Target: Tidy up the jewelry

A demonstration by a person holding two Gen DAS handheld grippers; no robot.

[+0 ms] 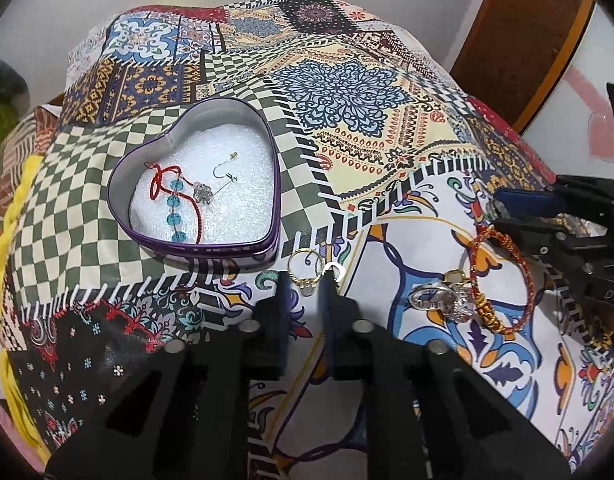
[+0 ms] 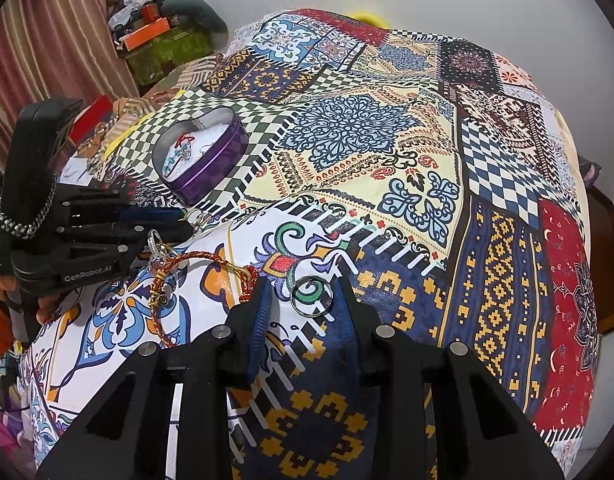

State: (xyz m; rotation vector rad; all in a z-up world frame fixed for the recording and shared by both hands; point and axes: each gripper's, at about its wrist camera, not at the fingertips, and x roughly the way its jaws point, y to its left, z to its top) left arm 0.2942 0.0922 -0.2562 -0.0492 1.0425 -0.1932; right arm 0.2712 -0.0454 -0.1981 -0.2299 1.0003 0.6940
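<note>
Left gripper [image 1: 307, 280] clamped on a gold ring [image 1: 305, 270], just short of the heart-shaped tin [image 1: 273, 184]. Right gripper [image 2: 301, 294] parted around a silver ring [image 2: 311, 296] flat on the patchwork cloth [image 2: 387, 168]. Further off, red braided bracelet [image 1: 503, 280] beside more rings [image 1: 443, 300].

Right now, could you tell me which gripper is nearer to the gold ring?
Left. The left gripper has the gold ring between its fingertips; the right gripper is off to the side, around a silver ring.
</note>
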